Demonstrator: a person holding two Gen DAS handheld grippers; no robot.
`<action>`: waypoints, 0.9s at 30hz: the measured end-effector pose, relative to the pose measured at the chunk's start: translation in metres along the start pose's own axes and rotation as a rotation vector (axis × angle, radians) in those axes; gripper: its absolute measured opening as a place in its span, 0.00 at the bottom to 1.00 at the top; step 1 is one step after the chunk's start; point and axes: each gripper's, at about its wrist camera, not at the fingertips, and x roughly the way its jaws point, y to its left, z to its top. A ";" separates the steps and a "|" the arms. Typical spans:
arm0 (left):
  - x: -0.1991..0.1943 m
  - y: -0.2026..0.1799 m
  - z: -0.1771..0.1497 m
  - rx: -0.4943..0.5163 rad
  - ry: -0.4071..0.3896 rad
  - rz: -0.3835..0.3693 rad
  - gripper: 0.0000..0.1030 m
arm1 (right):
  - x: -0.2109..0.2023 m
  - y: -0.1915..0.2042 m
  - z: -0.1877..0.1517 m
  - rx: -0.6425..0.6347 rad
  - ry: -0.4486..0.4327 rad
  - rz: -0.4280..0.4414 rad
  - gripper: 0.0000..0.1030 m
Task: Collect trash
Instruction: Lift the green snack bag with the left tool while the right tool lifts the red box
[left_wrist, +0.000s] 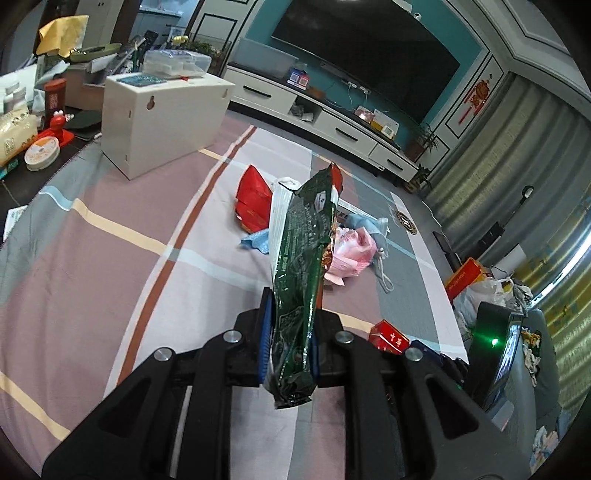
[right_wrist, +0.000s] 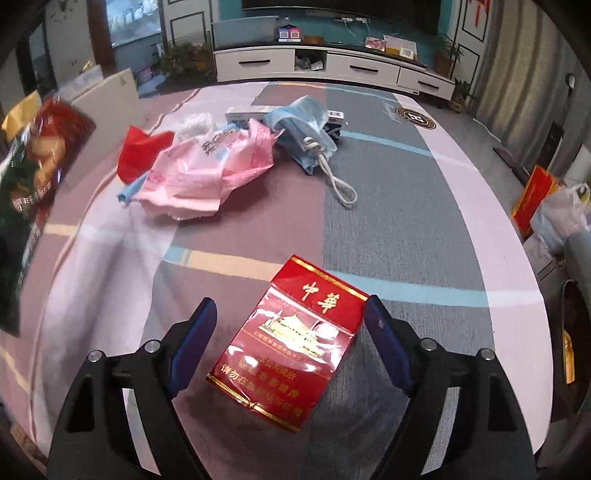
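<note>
A: Left gripper (left_wrist: 288, 332) clamped on green snack wrapper (left_wrist: 303, 266), blue pads pinching lower part, bag sticking up clear of the striped cloth (left_wrist: 110, 236) on the desk. Counted as picked, not yet binned.

B: Agreed. Right gripper (right_wrist: 286, 317) spread wide, straddling red cigarette pack (right_wrist: 291, 339). Pads either side, neither touching by the look of it. Pack flat on cloth, lid end pointing away, slightly skewed to the gripper line.

A: Step in hand, then: second pickup, pre-grasp on the pack. Probably needs lowering a touch, then squeezing across the long sides. Skew maybe worth correcting first, otherwise risk of pack twisting out. Glossy film, likely slippery.

B: Noted. Leftovers further back: crumpled pink plastic bag (right_wrist: 214, 170), red scrap (right_wrist: 142, 151) beside it, blue face mask (right_wrist: 303, 125) with white cord trailing toward the near side, small box (right_wrist: 251, 112) behind. All in one heap, well apart from the pack.

A: Bin location? None identifiable in either view. White box (left_wrist: 162, 118) at far left of cloth, purpose unclear. Bags off the desk on the right, too blurred to call.

B: Marked unknown. Progress: early, one item in hand, one about to be gripped, heap untouched.
</note>
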 end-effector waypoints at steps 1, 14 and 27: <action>0.000 -0.002 0.000 0.003 -0.004 0.006 0.17 | 0.001 0.001 -0.001 -0.006 0.003 -0.015 0.78; -0.005 -0.010 -0.004 0.028 -0.027 0.029 0.17 | 0.013 -0.003 -0.012 0.000 0.038 -0.063 0.80; -0.007 -0.020 -0.008 0.065 -0.040 0.036 0.17 | -0.013 -0.011 -0.003 0.027 -0.037 0.054 0.57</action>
